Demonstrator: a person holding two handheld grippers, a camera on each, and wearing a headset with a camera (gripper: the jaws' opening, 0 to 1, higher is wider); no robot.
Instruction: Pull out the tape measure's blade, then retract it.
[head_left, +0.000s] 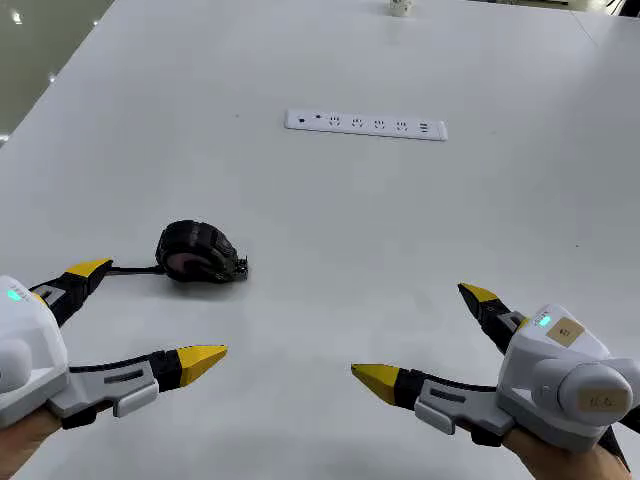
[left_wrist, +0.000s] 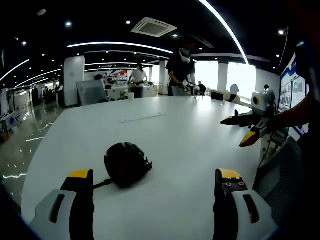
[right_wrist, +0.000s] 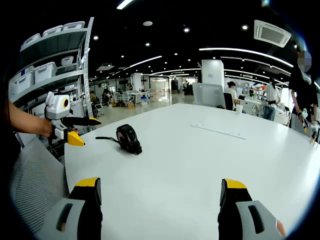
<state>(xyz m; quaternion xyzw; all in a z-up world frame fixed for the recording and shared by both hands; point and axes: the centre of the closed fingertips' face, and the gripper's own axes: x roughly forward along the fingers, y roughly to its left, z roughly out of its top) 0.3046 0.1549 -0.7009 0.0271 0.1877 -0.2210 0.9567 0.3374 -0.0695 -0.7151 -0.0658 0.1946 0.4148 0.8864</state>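
Observation:
A black tape measure (head_left: 198, 253) lies on the white table, with a black strap trailing to its left and its blade drawn in. My left gripper (head_left: 145, 315) is open at the lower left, its yellow-tipped fingers spread just short of the tape measure (left_wrist: 126, 163). Over at the lower right my right gripper (head_left: 428, 332) is open too, with nothing between its fingers. The tape measure (right_wrist: 128, 138) sits far left of the right gripper's line, with the left gripper (right_wrist: 76, 130) beyond it. The right gripper (left_wrist: 243, 131) appears at the right of the left gripper view.
A white power strip (head_left: 366, 125) lies across the table beyond the tape measure. A small white cup (head_left: 401, 7) stands at the far edge. People stand and sit past the table's far side, and shelves with white bins (right_wrist: 47, 70) stand to one side.

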